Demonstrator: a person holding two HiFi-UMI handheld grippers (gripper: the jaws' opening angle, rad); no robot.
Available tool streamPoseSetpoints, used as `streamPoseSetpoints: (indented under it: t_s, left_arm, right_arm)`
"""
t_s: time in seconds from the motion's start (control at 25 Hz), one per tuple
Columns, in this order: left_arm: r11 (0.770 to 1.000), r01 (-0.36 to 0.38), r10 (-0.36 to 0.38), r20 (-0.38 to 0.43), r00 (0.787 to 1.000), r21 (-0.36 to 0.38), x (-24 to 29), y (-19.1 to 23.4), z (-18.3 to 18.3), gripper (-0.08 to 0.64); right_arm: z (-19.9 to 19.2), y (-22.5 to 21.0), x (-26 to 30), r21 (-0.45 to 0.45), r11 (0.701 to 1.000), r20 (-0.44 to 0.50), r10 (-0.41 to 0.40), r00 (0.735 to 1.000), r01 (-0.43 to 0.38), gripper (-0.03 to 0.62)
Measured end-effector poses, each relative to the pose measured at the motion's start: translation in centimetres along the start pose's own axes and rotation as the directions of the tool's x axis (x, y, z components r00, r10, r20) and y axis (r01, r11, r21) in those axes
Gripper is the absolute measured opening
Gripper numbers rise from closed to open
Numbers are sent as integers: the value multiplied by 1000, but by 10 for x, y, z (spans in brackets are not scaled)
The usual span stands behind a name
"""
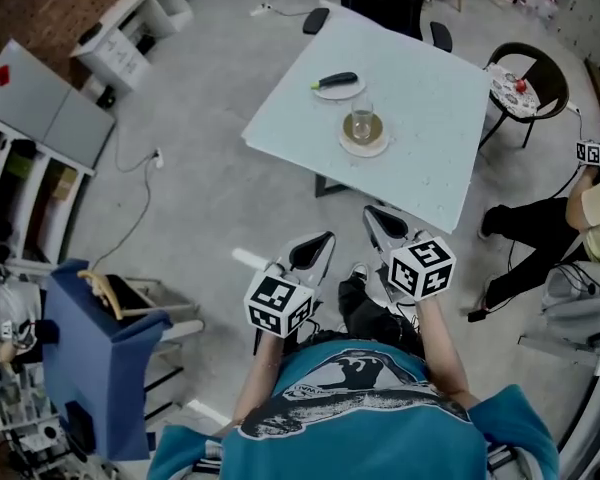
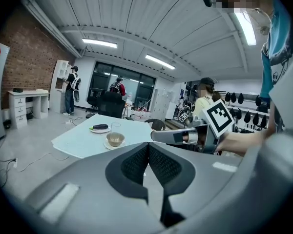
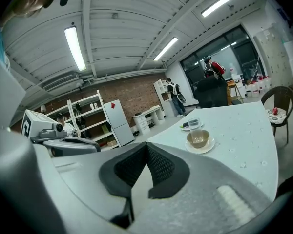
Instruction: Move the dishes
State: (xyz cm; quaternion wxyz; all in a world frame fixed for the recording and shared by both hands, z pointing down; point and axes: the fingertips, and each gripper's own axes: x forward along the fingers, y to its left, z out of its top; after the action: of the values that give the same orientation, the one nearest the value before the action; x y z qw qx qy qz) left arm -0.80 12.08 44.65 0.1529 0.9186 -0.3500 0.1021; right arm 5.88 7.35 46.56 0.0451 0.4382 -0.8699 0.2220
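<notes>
while both grippers hang in front of the person's body, well short of the desk [image 1: 420,138], no dish is in hand yet. the left gripper [image 2: 148,147] is clenched on nothing, its pads meeting at the tips, and the right gripper [image 3: 146,149] is pressed together and empty in the same way. the dishes stand together in the part of the desk toward its left corner. a bowl [image 3: 198,138] sits on a saucer [image 3: 210,146] a little in from the near edge, with a glass [image 3: 194,124] just behind it. a small plate [image 1: 352,92] carrying a dark long thing [image 1: 334,80] lies closer to the left edge.

the step in hand looks like the approach. to do it well, i would step up to the near edge first and release the jaws before reaching in, not above the dishes. the saucer's thin rim looks the surest hold for the bowl; keep it level so the bowl does not slide. the glass stands close, so come in from the near-edge side, away from it.
</notes>
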Motion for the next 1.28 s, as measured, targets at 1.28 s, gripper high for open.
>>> streamPoseSetpoints:
  t_s: [1.28]
  left_arm:
    - [996, -82, 87, -131, 988, 45, 95, 82, 32, 14]
  right_arm:
    - [22, -113, 94, 114, 993, -49, 21, 999, -15, 2]
